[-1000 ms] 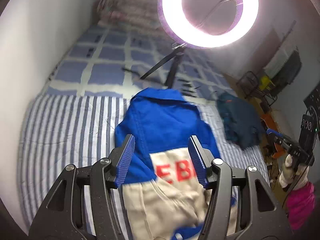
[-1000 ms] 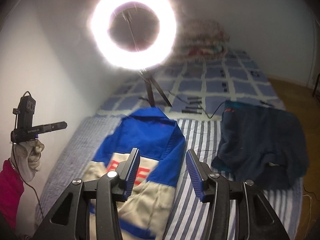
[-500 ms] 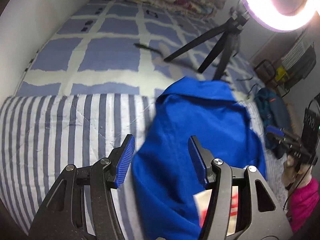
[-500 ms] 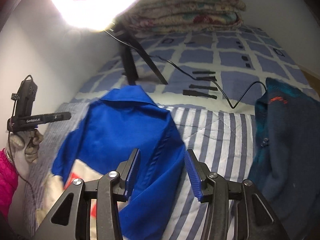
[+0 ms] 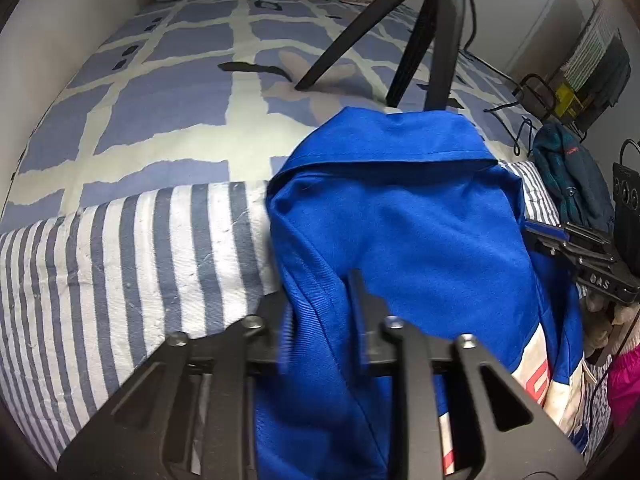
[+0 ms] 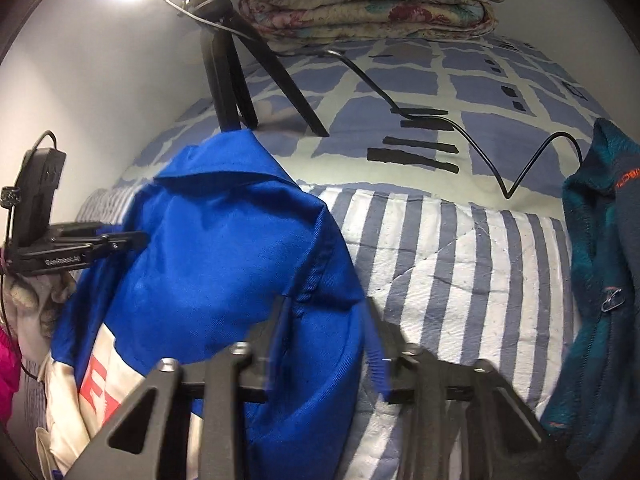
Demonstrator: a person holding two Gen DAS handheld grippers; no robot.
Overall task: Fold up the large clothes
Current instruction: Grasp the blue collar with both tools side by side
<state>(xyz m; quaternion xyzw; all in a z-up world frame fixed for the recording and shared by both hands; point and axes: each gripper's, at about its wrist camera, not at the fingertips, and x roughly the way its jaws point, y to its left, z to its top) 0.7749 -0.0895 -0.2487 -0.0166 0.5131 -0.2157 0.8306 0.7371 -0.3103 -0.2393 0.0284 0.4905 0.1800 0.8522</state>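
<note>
A blue jacket point(image 5: 404, 224) with a cream panel and red letters lies back up on the striped bed cover point(image 5: 140, 256), collar toward the far end. My left gripper point(image 5: 320, 308) sits over its left shoulder seam, jaws still apart and blurred around the cloth. In the right wrist view the same jacket point(image 6: 224, 248) fills the left half. My right gripper point(image 6: 326, 328) straddles its right shoulder edge, jaws apart with the fabric between them. Each gripper shows in the other's view, the right one point(image 5: 580, 256) and the left one point(image 6: 72, 248).
A black tripod point(image 5: 424, 40) with a ring light stands just beyond the collar. A dark teal fleece point(image 6: 600, 280) lies at the right on the bed. A folded floral quilt point(image 6: 372, 0) lies at the far end. A black cable point(image 6: 460, 128) crosses the checked sheet.
Both grippers moved forward and down from over the jacket's lower part to its shoulders near the collar. Both jaws have narrowed around the shoulder fabric.
</note>
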